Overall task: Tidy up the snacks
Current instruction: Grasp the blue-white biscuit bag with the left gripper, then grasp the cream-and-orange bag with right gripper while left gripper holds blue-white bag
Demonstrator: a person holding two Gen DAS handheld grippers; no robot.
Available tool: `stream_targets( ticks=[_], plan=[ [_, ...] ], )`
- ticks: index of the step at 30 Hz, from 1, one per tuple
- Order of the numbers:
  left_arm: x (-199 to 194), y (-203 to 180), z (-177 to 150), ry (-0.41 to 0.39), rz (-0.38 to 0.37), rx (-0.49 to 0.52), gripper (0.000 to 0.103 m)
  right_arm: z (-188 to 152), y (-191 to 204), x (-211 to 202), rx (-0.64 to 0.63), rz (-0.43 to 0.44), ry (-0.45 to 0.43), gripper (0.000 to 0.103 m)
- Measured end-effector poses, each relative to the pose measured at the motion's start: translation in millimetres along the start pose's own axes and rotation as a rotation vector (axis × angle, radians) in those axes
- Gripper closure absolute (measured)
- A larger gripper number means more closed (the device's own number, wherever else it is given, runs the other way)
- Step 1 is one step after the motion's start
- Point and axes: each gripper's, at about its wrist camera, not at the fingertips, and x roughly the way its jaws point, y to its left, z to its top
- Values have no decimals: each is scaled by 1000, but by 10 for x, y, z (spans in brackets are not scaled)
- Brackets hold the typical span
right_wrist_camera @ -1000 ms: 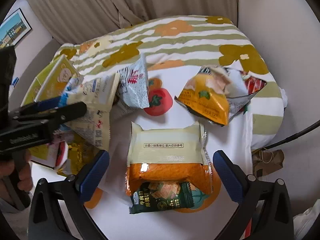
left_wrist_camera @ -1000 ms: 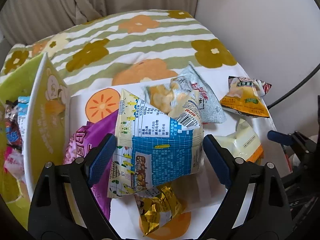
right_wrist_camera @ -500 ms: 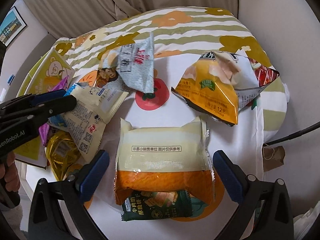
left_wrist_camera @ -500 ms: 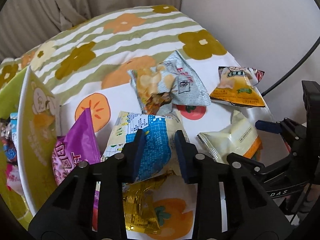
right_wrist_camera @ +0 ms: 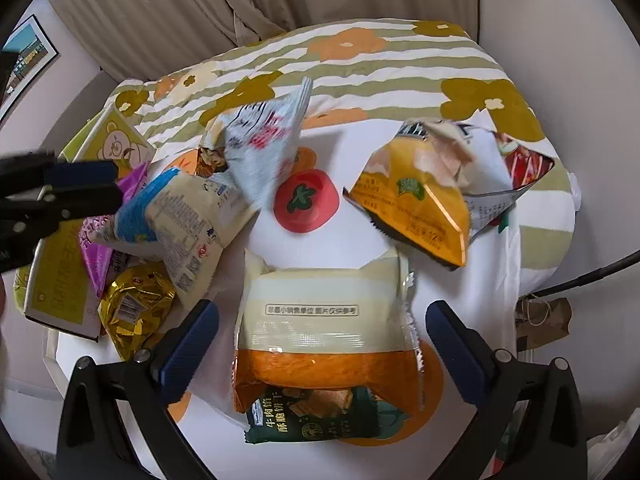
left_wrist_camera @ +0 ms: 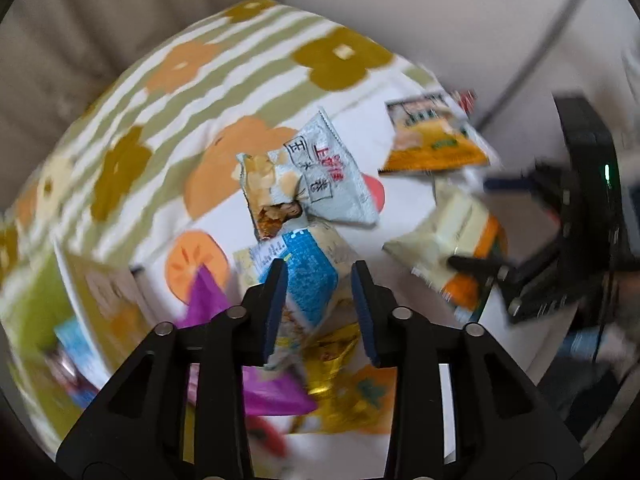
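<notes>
The fingers of the left gripper are clamping the blue-and-cream snack packet just beside the grey packet, pinching its light, crinkly, slippery film mid-body, while the right gripper is hanging spread wide around the cream-and-orange packet.
</notes>
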Motion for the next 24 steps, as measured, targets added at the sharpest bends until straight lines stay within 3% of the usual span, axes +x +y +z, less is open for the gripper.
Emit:
stream_targets(
  ticks=[1, 2, 3, 10, 14, 18, 20, 21, 24],
  plan=[
    [-14, -9, 46, 14, 18, 64, 50, 5, -13, -18, 2, 1, -3, 0],
    [-20, -26, 93, 22, 27, 134, 19, 10, -22, -34, 5, 2, -6, 0],
    [-26, -36, 115, 26, 24, 176, 1, 14, -31, -49, 10, 4, -9, 0],
    [320, -288, 210, 179, -7, 547, 1, -1, -74, -71, 45, -6, -25, 0],
    [670, -307, 201, 258, -49, 629, 1, -3, -110, -13, 73, -16, -16, 0],
    [861, -295, 215, 282, -80, 656, 2, -9, -90, 31, 74, -21, 0, 0],
    [944, -284, 192, 306, -98, 669, 15, -8, -59, 72, 61, -25, 11, 0],
    [974, -296, 178, 316, -103, 671, 29, -6, -42, 93, 51, -28, 17, 0],
    [1022, -296, 135, 319, -93, 690, 40, 13, 4, 151, 20, -32, 36, 0]
  ],
)
